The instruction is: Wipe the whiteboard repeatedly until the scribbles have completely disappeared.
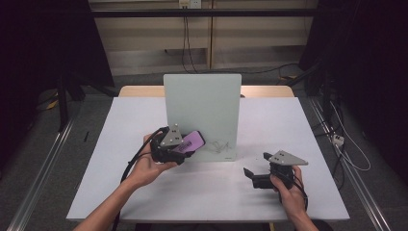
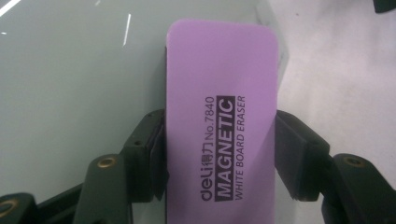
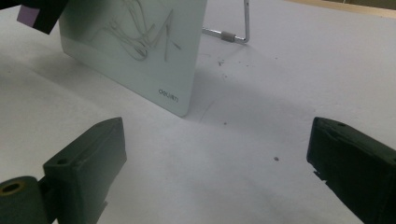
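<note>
purple eraser (image 2: 219, 121) sits clamped between the left gripper (image 1: 185, 146) fingers (image 2: 149, 154), against the whiteboard (image 1: 202, 110). wipe flat toward the scribble (image 1: 221, 146). right gripper (image 1: 252, 174) rests wide on the surface (image 1: 144, 192), empty.

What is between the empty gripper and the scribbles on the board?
Just bare white table. In the right gripper view, the right gripper has its fingers wide apart, and nothing lies on the table before the scribbles on the whiteboard.
</note>
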The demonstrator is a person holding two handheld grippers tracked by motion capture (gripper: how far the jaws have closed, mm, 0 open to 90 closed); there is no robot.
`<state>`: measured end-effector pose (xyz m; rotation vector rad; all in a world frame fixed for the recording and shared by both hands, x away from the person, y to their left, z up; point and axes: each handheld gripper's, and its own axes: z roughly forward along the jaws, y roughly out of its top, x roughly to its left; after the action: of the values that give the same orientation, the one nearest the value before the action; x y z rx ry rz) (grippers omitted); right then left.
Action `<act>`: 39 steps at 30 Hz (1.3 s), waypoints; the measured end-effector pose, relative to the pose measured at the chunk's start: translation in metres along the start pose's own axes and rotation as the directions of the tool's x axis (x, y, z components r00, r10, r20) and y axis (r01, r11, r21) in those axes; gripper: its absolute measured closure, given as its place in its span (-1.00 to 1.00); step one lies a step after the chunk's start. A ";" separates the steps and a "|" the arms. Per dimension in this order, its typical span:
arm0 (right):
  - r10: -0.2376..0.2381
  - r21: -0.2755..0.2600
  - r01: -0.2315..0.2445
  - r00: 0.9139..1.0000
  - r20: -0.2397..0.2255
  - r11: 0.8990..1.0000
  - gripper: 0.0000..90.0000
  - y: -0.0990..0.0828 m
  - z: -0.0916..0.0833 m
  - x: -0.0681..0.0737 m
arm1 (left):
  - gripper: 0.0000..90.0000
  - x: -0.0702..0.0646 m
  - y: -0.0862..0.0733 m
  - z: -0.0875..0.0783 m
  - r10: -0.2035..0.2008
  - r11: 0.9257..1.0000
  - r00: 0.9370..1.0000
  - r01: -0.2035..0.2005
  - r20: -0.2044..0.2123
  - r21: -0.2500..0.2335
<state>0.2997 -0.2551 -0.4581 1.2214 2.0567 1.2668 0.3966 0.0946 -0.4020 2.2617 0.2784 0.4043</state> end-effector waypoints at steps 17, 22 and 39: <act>0.002 0.000 -0.002 1.000 -0.001 1.000 -0.90 0.000 0.000 -0.001 | -0.10 -0.025 0.011 0.040 0.087 0.994 0.992 -0.092 0.088 0.057; 0.004 -0.001 -0.004 1.000 0.001 1.000 -0.90 0.000 -0.001 -0.001 | -0.10 -0.030 0.010 0.046 0.091 0.993 0.990 -0.098 0.104 0.067; 0.002 0.000 -0.002 1.000 0.001 1.000 -0.90 0.000 0.000 0.000 | -0.10 0.007 0.025 0.005 0.007 0.998 1.000 -0.005 0.021 -0.070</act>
<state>0.3002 -0.2554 -0.4584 1.2243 2.0549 1.2676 0.4064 0.0770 -0.3849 2.1976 0.2431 0.3873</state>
